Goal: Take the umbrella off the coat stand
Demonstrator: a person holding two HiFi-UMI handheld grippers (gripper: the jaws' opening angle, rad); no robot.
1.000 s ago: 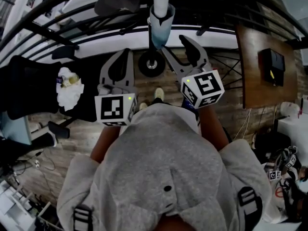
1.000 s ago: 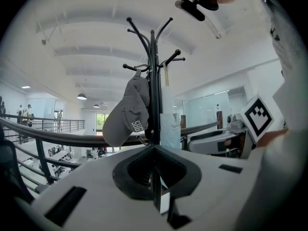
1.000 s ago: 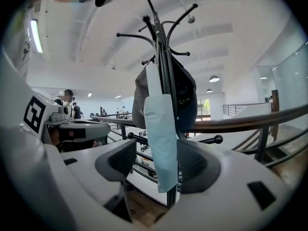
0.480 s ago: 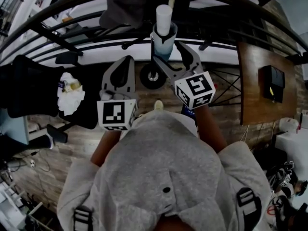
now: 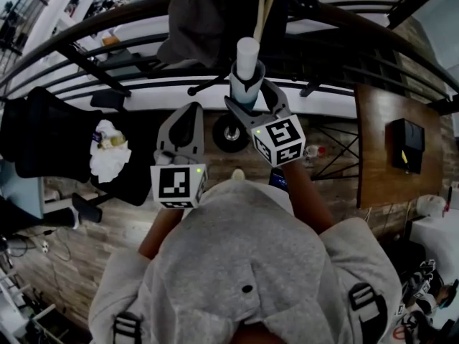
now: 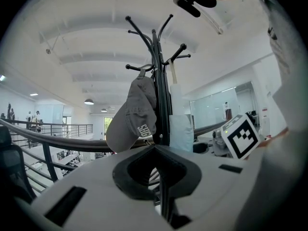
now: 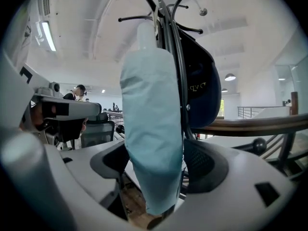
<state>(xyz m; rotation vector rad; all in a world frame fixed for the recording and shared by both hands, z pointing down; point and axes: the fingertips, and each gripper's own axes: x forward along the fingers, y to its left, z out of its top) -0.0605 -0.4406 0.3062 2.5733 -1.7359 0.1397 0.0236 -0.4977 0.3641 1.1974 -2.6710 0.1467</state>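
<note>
Head view, from above: a person in a grey hooded top holds out both tongs. The right gripper reaches around a folded pale blue fabric umbrella with a white tip, one jaw on each side of it. The left gripper is just beside it and apart from the umbrella.

Left gripper view: its jaws are pressed together with nothing between them. Beyond them stands a black metal coat stand. A grey cap hangs on it, and the umbrella hangs on the other side of the pole.

Right gripper view: the jaws are opening and already spread wide. The umbrella hangs upright between them, against the stand's pole, and the pads do not clearly press on it. A dark navy cap hangs behind.
</note>
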